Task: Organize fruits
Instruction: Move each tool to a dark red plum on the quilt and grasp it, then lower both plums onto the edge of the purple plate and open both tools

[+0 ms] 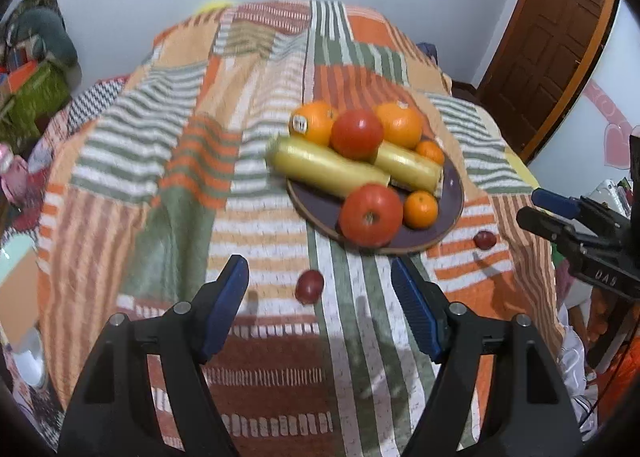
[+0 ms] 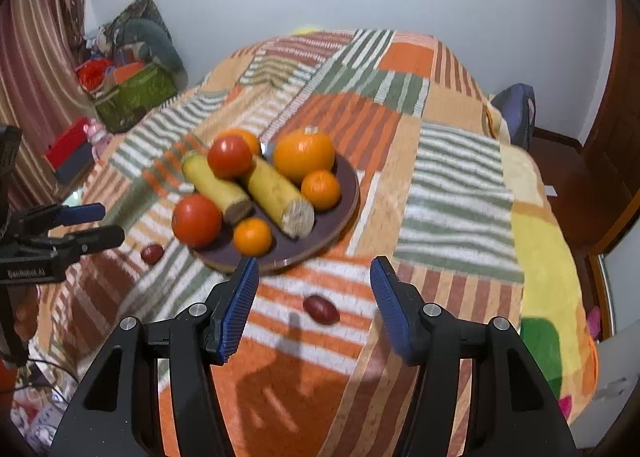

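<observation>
A dark round plate (image 1: 452, 201) (image 2: 348, 193) on the striped blanket holds two tomatoes (image 1: 371, 215), two large oranges (image 1: 400, 125), two small oranges (image 1: 420, 209) and two yellow corn cobs (image 1: 326, 167). Two small dark red fruits lie loose on the blanket: one (image 1: 309, 286) (image 2: 152, 253) just ahead of my open, empty left gripper (image 1: 320, 277), the other (image 1: 485, 239) (image 2: 321, 309) between the fingers of my open, empty right gripper (image 2: 314, 277). Each gripper shows at the edge of the other's view, the right one (image 1: 540, 209) and the left one (image 2: 100, 223).
The striped orange and green blanket (image 1: 180, 161) covers a bed. A green basket with clutter (image 2: 136, 93) stands by the far left wall, with a curtain (image 2: 36, 69) beside it. A wooden door (image 1: 552, 41) is at the right. A bag (image 2: 516, 109) lies beyond the bed.
</observation>
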{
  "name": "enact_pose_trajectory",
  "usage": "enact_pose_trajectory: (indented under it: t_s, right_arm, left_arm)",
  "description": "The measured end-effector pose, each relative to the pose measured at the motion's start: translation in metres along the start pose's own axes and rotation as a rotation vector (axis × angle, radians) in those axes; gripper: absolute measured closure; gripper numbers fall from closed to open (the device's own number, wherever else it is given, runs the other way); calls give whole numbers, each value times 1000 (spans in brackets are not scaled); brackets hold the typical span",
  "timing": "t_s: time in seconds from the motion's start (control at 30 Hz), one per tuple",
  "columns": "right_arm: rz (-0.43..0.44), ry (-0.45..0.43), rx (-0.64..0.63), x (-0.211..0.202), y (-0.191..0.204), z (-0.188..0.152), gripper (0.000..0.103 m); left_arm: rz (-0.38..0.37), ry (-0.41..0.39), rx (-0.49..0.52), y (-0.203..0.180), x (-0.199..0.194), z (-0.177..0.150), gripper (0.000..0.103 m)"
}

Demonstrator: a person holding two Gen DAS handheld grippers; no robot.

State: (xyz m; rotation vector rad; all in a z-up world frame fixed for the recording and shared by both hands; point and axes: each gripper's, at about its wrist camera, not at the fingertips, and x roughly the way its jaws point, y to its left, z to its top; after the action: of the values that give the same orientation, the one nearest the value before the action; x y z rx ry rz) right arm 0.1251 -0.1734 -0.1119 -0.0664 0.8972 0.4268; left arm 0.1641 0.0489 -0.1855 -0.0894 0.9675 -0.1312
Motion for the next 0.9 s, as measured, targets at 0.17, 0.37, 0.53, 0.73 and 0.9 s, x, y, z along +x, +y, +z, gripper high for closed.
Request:
enact_pose_trajectory:
  t_s: [0.17, 0.37, 0.53, 0.73, 0.9]
  right_arm:
    - [-1, 53, 9, 15, -2, -15, 48]
    - [4, 90, 11, 29, -4, -22, 49]
    - [13, 110, 12, 39, -6, -24, 60]
    - [12, 121, 3, 46, -6, -28, 70]
    - [26, 119, 2, 46, -6, -27, 80]
  left_arm:
    - [-3, 48, -4, 2, 20, -9, 29]
    - [-21, 103, -12, 7, 42, -14, 49]
    - [-23, 112, -7, 8, 52, -15, 62]
    - [-27, 115, -12, 9, 59, -13, 78]
    - [-38, 113, -8, 8, 56, -14, 83]
